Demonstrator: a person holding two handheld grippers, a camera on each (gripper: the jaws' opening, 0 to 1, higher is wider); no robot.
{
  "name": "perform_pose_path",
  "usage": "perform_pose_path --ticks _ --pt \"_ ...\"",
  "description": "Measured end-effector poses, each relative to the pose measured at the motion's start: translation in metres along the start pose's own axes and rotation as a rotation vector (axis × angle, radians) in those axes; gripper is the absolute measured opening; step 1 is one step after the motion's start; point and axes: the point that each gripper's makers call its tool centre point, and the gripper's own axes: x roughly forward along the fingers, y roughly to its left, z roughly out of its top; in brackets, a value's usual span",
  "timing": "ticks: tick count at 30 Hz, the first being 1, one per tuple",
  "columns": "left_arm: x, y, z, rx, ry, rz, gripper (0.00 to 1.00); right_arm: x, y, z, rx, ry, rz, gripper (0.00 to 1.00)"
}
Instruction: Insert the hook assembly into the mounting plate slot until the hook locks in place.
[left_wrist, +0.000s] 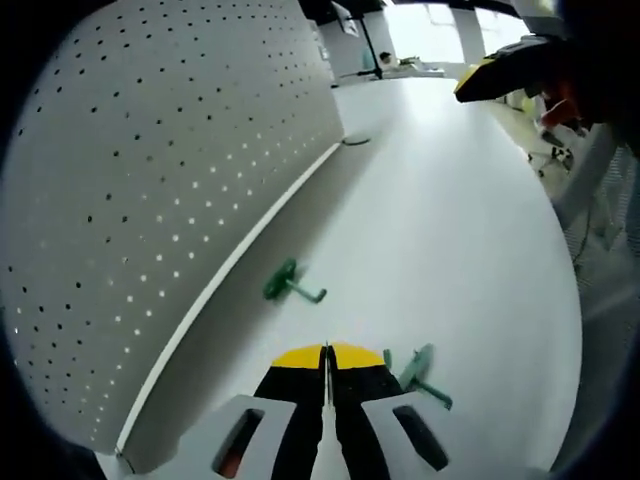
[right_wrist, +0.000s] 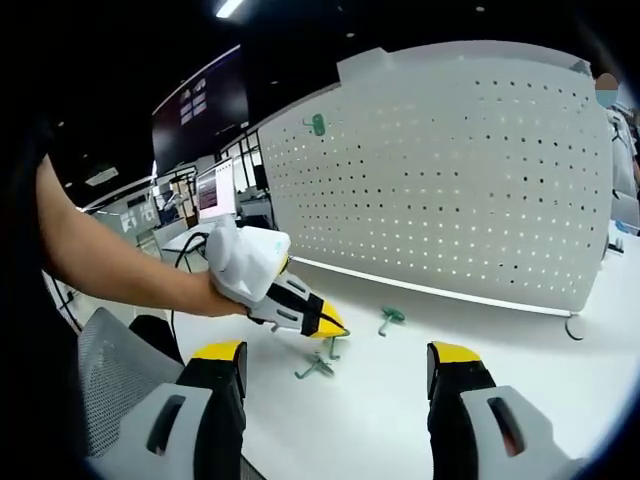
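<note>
A white pegboard mounting plate (left_wrist: 150, 200) (right_wrist: 450, 170) stands upright on the white table (left_wrist: 440, 220). One green hook (right_wrist: 317, 124) hangs high on the plate's left part. Two more green hooks lie loose on the table: one (left_wrist: 293, 285) (right_wrist: 390, 318) near the plate's foot, the other (left_wrist: 420, 375) (right_wrist: 318, 368) just beside my left gripper's tips. My left gripper (left_wrist: 328, 355) (right_wrist: 328, 326) is shut with nothing between its yellow tips, low over the table. My right gripper (right_wrist: 338, 352) is open wide and empty, farther from the plate; it also shows as the right gripper (left_wrist: 500, 75).
A person's bare arm (right_wrist: 120, 265) holds the left gripper. A grey mesh chair (right_wrist: 110, 370) stands at the table's near edge. A monitor (right_wrist: 215, 190) and desks are behind the plate's left end. The plate's round foot (right_wrist: 575, 328) rests on the table.
</note>
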Motion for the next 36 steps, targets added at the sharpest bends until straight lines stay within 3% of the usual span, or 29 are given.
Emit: perform_pose_path --ticks 12,28,36 --pt "-0.016 0.016 0.007 -0.091 -0.05 0.051 0.01 0.001 0.003 -0.001 -0.011 0.008 0.01 0.72" --pt "-0.058 0.027 0.052 -0.235 -0.238 0.091 0.01 0.001 0.006 0.004 -0.032 -0.011 0.011 0.65" --pt "-0.078 0.024 0.073 -0.277 -0.316 0.093 0.01 -0.001 0.006 0.013 -0.024 -0.048 0.004 0.55"
